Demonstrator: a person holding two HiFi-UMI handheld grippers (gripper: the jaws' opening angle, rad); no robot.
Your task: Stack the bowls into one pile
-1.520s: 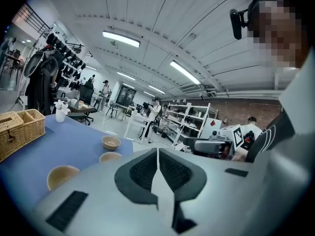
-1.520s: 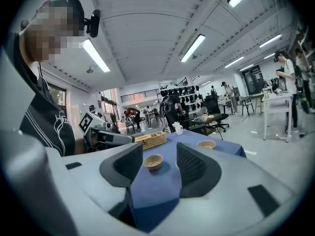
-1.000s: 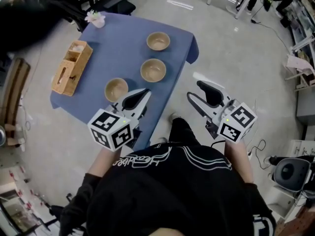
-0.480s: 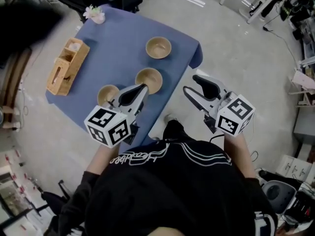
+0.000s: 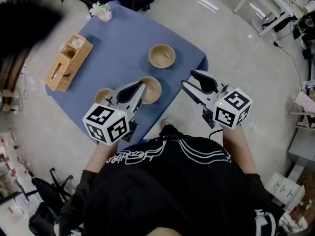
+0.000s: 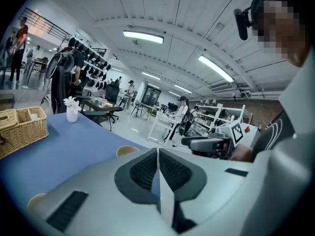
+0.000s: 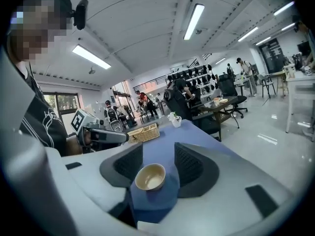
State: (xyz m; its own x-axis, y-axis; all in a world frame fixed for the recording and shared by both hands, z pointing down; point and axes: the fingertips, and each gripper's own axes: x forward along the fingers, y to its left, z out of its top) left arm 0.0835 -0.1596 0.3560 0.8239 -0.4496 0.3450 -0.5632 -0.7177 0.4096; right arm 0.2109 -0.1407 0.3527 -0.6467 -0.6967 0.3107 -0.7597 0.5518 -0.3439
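Left gripper (image 5: 141, 85) is hovering over the near side of the table (image 5: 123, 43) in the head view, its tips lying across the rim of the middle bowl (image 5: 153, 92); from here I cannot tell whether they are touching it. The near bowl (image 5: 102, 96) is sitting just beside it on my left, and the far bowl (image 5: 162, 56) is standing apart near the right corner, so all three are lying unstacked. The right gripper (image 5: 188, 79) is hanging off the table's right edge, pointing toward the far bowl. A basket (image 5: 69, 63) and a vase (image 5: 102, 11) are sitting on the table's far side.

Through the left gripper view I am seeing the left gripper (image 6: 157, 150) with its jaws pressed together and nothing pinched. One bowl (image 6: 127, 151) is showing beyond the tips, with the basket (image 6: 22, 129) and vase (image 6: 72, 113) further back. The right gripper (image 6: 211, 144) is showing off to the right.

Through the right gripper view the right gripper (image 7: 158, 146) is standing with its jaws spread wide and gripping nothing. A bowl (image 7: 150, 177) is appearing in the gap, resting on the table corner (image 7: 162, 136) beyond the pads, untouched. The left gripper (image 7: 98, 134) is showing at the left.
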